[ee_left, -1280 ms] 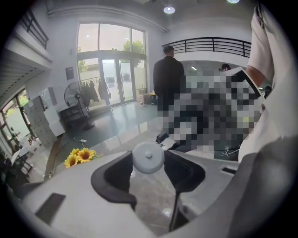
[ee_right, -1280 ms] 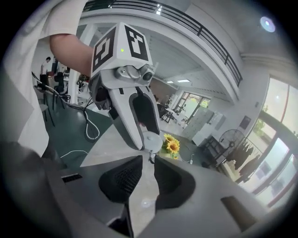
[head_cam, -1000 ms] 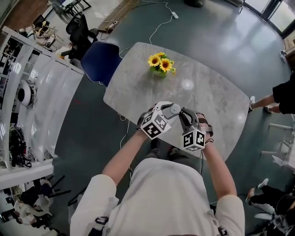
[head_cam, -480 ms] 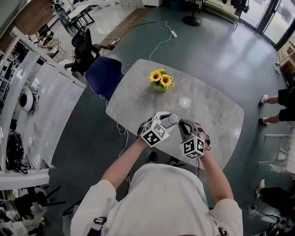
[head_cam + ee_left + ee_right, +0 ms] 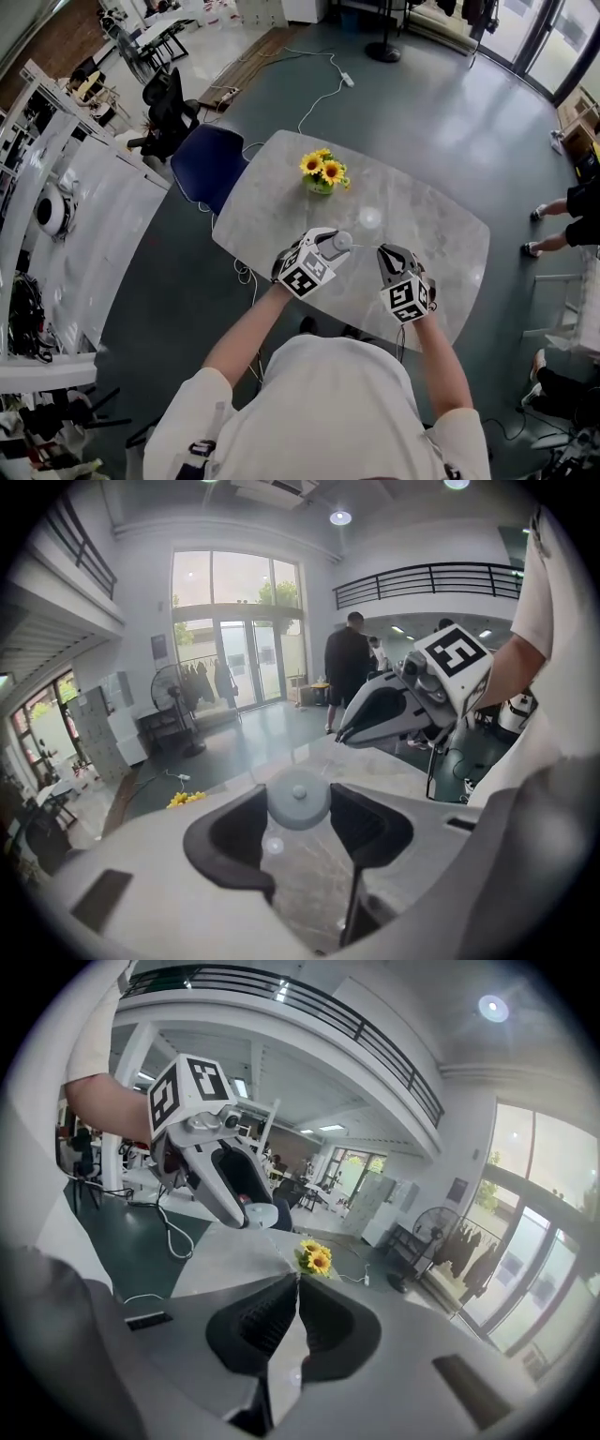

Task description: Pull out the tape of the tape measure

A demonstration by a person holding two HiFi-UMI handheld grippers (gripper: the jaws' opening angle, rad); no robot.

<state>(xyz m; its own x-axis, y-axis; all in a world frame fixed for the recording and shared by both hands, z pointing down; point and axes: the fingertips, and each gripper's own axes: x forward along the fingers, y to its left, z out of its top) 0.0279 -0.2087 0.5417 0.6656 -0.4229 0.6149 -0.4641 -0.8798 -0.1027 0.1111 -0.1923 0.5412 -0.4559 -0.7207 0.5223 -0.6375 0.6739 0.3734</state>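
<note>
A glossy grey floor [image 5: 441, 112] surrounds a pale marble-patterned tabletop [image 5: 422, 211]. A small pot of yellow sunflowers [image 5: 322, 172] stands near its far edge and a dark blue chair [image 5: 208, 161] sits off its far left corner. Both grippers hover above the near edge, close together but apart. The left gripper [image 5: 330, 249] has its jaws wide, their dark pads pressed on either side of a round pale-grey tape measure [image 5: 298, 802] held at the fingertips. The right gripper [image 5: 295, 1283] has its jaws nearly together, pinched on the end of a thin tape [image 5: 366, 247]. The tape runs in a short line from the case across the gap between the grippers.
</note>
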